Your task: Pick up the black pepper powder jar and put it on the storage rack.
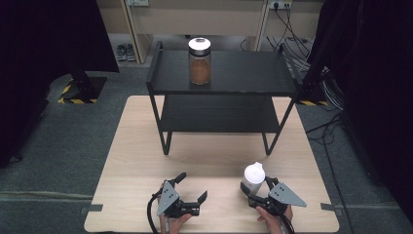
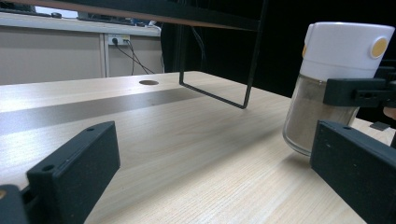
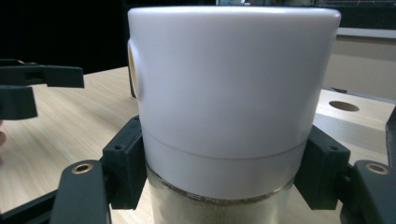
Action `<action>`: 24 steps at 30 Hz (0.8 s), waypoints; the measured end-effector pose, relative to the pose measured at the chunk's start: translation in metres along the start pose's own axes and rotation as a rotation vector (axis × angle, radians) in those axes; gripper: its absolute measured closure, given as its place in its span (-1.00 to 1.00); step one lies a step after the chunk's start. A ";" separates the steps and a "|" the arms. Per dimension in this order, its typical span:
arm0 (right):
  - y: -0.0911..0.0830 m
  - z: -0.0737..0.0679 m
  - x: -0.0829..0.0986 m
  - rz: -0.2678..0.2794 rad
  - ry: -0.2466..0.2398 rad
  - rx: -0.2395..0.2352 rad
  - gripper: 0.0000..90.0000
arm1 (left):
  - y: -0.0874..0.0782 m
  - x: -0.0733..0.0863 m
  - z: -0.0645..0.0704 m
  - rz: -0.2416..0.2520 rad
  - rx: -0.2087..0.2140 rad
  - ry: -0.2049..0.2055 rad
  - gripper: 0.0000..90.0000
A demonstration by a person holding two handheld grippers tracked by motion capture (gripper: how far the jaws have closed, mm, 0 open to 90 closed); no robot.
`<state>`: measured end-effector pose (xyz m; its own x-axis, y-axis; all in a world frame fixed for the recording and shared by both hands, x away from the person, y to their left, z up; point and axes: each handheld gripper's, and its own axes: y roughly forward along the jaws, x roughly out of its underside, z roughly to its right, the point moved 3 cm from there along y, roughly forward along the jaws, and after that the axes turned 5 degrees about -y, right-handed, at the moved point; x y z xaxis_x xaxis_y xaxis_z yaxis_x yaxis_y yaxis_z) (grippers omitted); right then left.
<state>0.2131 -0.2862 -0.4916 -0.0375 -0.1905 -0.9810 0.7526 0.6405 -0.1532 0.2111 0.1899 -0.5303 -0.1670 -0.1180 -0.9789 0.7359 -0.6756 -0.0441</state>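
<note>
My right gripper (image 1: 256,193) has its jaws pressed against both sides of the white-capped shaker jar (image 1: 253,179), gripping it just beneath the cap; in the right gripper view the jar (image 3: 231,93) stands upright between the two black jaws, its white cap above them and a band of glass with pale powder below. The cap bears a small round tan button on its side. My left gripper (image 1: 190,189) has its jaws spread wide apart and grips nothing; in the left gripper view bare wood lies between them, and the jar (image 2: 334,84) appears to one side, its base resting on the counter (image 2: 187,154), with a jaw of the right gripper across its glass body. In the high view both grippers sit near the front edge of the light wooden counter (image 1: 136,146), the left one well apart from the jar, each held by a hand (image 1: 176,223) entering from below. Farther back on the counter stands a black two-tier shelf (image 1: 272,83) on thin metal legs. On its upper tier, toward the left, stands a second glass jar (image 1: 199,61) with a dark-rimmed white lid, filled with a brown-orange powder. Grey carpet surrounds the counter, and cables lie on the floor at the far right.
</note>
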 end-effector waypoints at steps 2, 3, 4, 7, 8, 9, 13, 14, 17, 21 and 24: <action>-0.001 0.000 -0.002 0.007 0.000 -0.005 -0.32 | 0.000 0.000 0.000 0.000 0.001 0.000 -0.98; -0.001 0.000 -0.002 0.012 0.001 -0.008 -0.32 | 0.000 0.000 0.000 0.000 0.002 -0.001 -0.97; -0.001 0.001 -0.003 0.015 0.003 -0.011 -0.32 | 0.000 0.000 0.000 0.000 0.002 0.000 -0.98; -0.002 0.001 -0.006 0.024 0.002 -0.020 -0.32 | 0.000 0.000 0.000 0.000 0.002 -0.001 -0.97; -0.003 0.002 -0.007 0.028 0.005 -0.023 -0.32 | 0.000 0.000 0.000 0.000 0.002 -0.002 -0.98; -0.003 0.002 -0.007 0.032 0.009 -0.027 -0.32 | 0.000 0.000 0.000 0.000 0.001 -0.002 -0.98; -0.006 0.002 -0.015 0.042 0.003 -0.040 -0.32 | 0.000 0.000 -0.001 -0.001 0.002 -0.002 -0.97; -0.007 0.002 -0.016 0.047 0.005 -0.043 -0.32 | 0.000 0.000 -0.001 -0.001 0.002 -0.001 -0.98; -0.008 0.003 -0.021 0.059 0.001 -0.051 -0.32 | 0.000 0.000 -0.001 -0.001 0.002 -0.001 -0.98; -0.009 0.004 -0.029 0.077 -0.009 -0.060 -0.32 | 0.000 0.000 -0.001 -0.001 0.003 -0.001 -0.98; -0.008 0.005 -0.036 0.092 -0.014 -0.069 -0.32 | 0.000 0.000 -0.001 -0.001 0.004 -0.001 -0.98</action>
<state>0.2119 -0.2883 -0.4548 0.0393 -0.1387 -0.9896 0.7054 0.7052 -0.0708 0.2117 0.1905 -0.5302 -0.1686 -0.1180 -0.9786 0.7334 -0.6783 -0.0446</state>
